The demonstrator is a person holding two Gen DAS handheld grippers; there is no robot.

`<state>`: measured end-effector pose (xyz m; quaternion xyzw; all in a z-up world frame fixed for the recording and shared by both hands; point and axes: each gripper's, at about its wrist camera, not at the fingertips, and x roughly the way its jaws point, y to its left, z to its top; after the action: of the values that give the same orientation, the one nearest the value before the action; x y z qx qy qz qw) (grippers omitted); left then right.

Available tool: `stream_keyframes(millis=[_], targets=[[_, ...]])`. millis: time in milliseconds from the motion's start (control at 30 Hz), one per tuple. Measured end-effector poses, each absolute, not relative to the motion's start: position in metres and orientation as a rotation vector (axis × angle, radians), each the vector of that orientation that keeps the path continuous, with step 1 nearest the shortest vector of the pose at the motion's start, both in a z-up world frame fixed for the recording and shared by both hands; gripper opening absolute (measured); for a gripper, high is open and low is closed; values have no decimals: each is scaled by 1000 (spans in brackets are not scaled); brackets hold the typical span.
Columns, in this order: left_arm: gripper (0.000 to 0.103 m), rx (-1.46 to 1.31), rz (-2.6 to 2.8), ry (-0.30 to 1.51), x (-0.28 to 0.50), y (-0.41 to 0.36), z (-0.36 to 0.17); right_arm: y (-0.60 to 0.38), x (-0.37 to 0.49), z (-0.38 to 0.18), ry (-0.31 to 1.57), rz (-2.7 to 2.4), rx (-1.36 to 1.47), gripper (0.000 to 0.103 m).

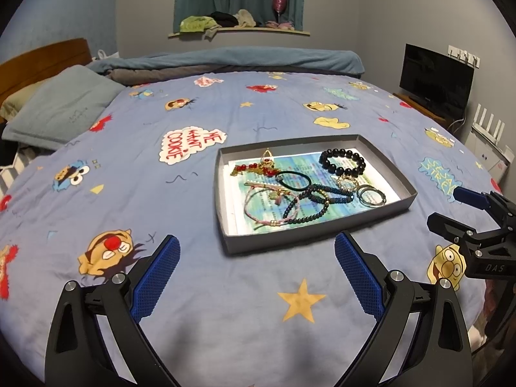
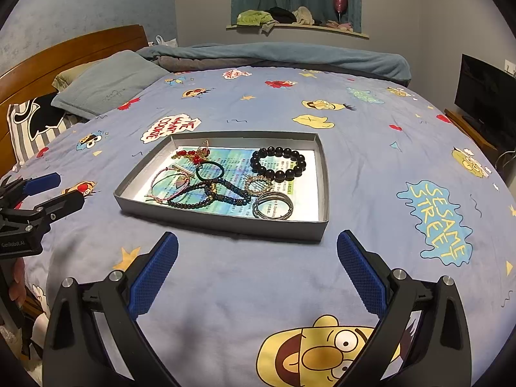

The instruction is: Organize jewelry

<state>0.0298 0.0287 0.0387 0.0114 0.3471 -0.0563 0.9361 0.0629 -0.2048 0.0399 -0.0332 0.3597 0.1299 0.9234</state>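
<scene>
Resting on the bedspread, the tray holds the jewelry: black bracelet, hair tie, silver rings. Both grippers, left and right, hover released before it. Only the right view shows the striped pillow; only the left shows the router.

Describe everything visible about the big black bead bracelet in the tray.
The black bead bracelet is a closed loop of large, round, glossy dark beads, seemingly strung on a hidden cord. It lies flat on the printed paper lining the shallow grey tray, in the far right part of it, on the bed. It looks apart from the tangled pieces to its left; its near beads come close to or touch a small gold-coloured ring-shaped piece. Neither gripper is near it.
</scene>
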Motion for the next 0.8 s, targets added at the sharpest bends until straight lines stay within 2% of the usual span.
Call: stream_keyframes(millis=[800], targets=[[96,26,-117,713,30,28,37,-205,63,40,740,265,-69,97]])
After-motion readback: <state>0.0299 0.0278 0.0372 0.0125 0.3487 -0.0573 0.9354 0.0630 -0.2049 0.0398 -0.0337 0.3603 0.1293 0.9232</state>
